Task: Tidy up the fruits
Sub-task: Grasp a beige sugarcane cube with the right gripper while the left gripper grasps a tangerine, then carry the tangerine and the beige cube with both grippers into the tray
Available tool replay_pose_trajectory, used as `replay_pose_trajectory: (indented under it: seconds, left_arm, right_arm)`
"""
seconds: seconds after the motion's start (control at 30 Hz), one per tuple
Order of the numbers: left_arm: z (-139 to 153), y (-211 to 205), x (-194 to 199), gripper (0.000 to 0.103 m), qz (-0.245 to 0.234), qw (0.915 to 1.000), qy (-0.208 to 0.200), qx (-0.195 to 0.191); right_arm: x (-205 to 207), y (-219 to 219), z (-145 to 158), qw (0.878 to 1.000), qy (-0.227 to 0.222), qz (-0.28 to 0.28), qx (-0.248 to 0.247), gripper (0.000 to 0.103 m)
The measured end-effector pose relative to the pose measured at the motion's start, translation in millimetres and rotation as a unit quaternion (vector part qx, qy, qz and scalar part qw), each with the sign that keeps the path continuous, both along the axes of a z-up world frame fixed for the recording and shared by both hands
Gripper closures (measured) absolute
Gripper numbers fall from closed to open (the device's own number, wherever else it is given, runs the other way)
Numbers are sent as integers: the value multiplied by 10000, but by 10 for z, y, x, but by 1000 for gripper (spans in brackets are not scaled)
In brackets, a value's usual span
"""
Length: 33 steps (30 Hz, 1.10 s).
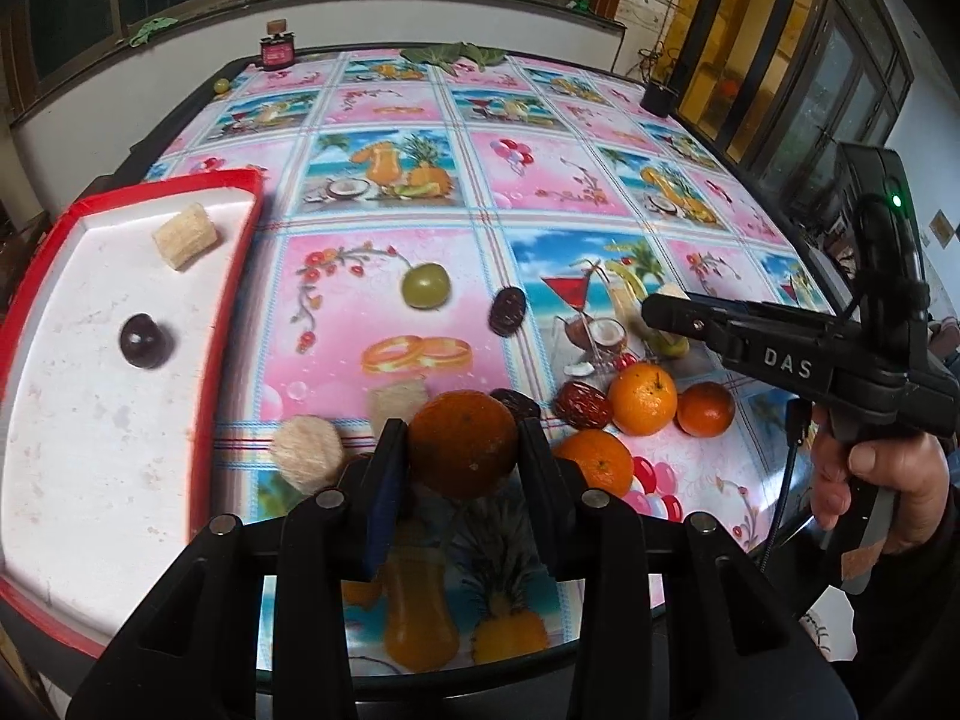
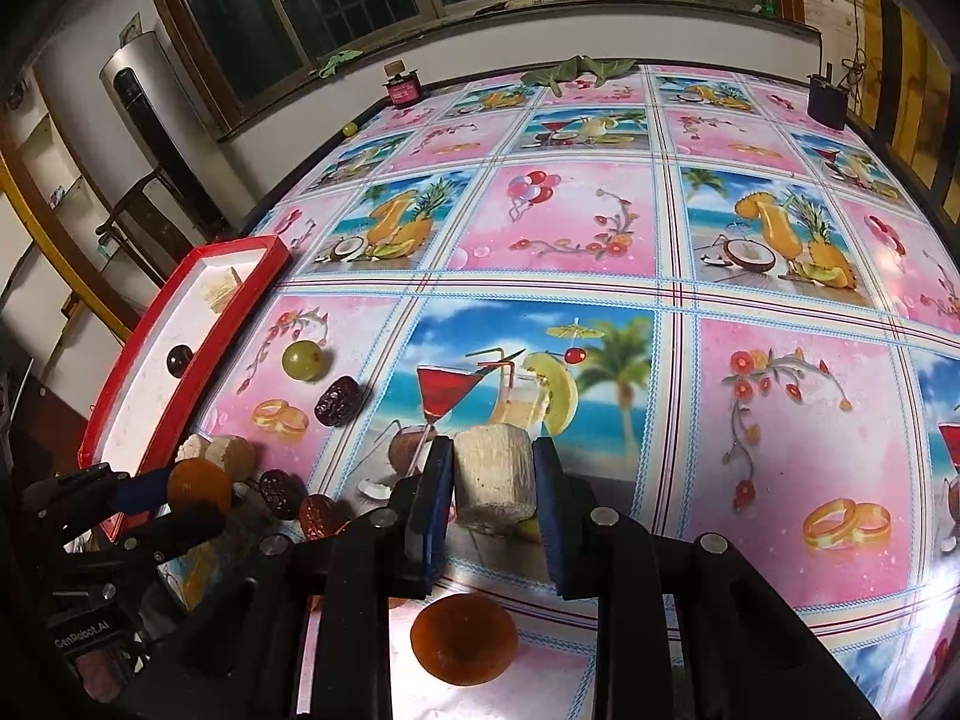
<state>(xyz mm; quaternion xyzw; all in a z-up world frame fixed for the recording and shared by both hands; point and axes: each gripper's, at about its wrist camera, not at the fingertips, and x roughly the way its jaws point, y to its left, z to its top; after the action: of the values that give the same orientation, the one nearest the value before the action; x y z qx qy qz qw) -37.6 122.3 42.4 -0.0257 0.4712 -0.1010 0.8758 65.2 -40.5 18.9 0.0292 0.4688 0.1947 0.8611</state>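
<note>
My left gripper (image 1: 462, 438) is shut on a dark orange tangerine (image 1: 463, 444), just right of the red-rimmed white tray (image 1: 90, 420). The tray holds a pale sugarcane piece (image 1: 184, 235) and a dark round fruit (image 1: 144, 340). My right gripper (image 2: 492, 462) is shut on another pale sugarcane piece (image 2: 493, 480), its blue pads pressing both sides. In the left wrist view the right gripper (image 1: 654, 312) hangs over the fruit pile. On the cloth lie a green fruit (image 1: 425, 285), a dark date (image 1: 507, 312), a red date (image 1: 581, 405) and three oranges (image 1: 642, 399).
Two more sugarcane pieces (image 1: 306, 450) lie near the tray's right rim. A person's hand (image 1: 870, 480) holds the right gripper's handle. At the table's far edge stand a red jar (image 1: 277, 51), green leaves (image 1: 450, 53) and a dark cup (image 1: 658, 97).
</note>
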Motion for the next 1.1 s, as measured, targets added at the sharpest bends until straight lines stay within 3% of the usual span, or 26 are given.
replay_pose_trajectory:
  seconds: [0.67, 1.1]
  left_arm:
    - [218, 551, -20, 68, 620, 9977, -223, -129]
    - [235, 1227, -97, 68, 1321, 9906, -196, -287]
  right_arm:
    - [-77, 288, 172, 9990, -190, 389, 146, 76]
    - [-109, 580, 316, 9952, -165, 862, 427, 77]
